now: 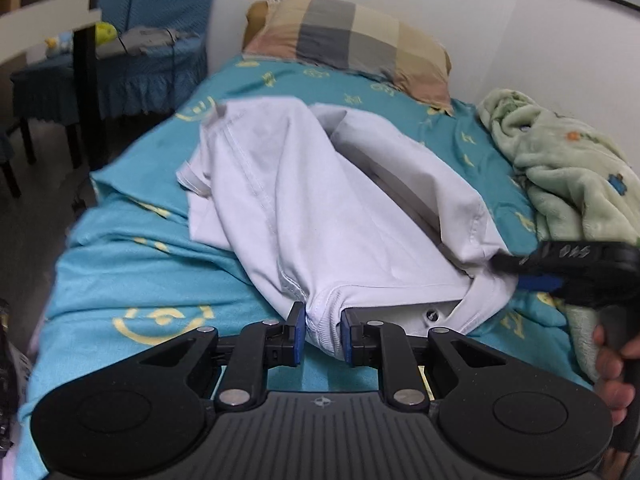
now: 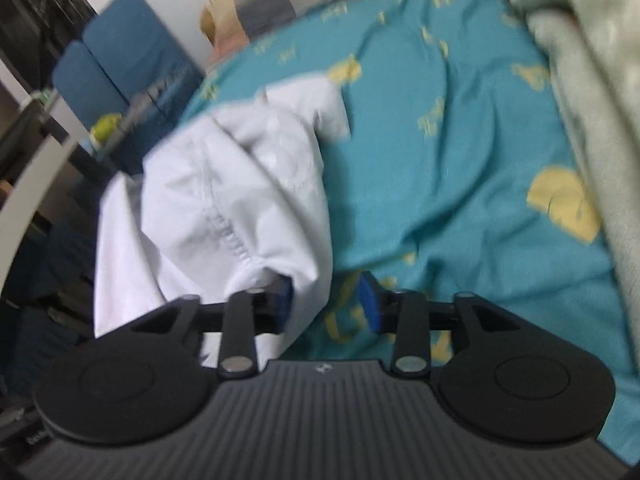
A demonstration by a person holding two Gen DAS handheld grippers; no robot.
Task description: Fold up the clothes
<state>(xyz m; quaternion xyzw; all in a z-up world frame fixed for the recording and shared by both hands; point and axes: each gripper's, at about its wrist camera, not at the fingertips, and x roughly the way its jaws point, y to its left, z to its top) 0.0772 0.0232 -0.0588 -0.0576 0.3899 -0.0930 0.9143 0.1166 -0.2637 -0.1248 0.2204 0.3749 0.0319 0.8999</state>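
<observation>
The left gripper (image 1: 323, 334) pinches the white shirt's (image 1: 304, 200) collar at the bed's (image 1: 120, 280) near edge, while the right gripper (image 2: 326, 300), spread, flanks its right fold.

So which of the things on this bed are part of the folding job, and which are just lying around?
Part of the job:
- white shirt
- left gripper, clamped on the shirt's collar edge
- right gripper, jaws apart, shirt fabric against one pad
- bed sheet, the folding surface

Just lying about:
- checked pillow
- green fleece blanket
- blue chair with small items on it
</observation>
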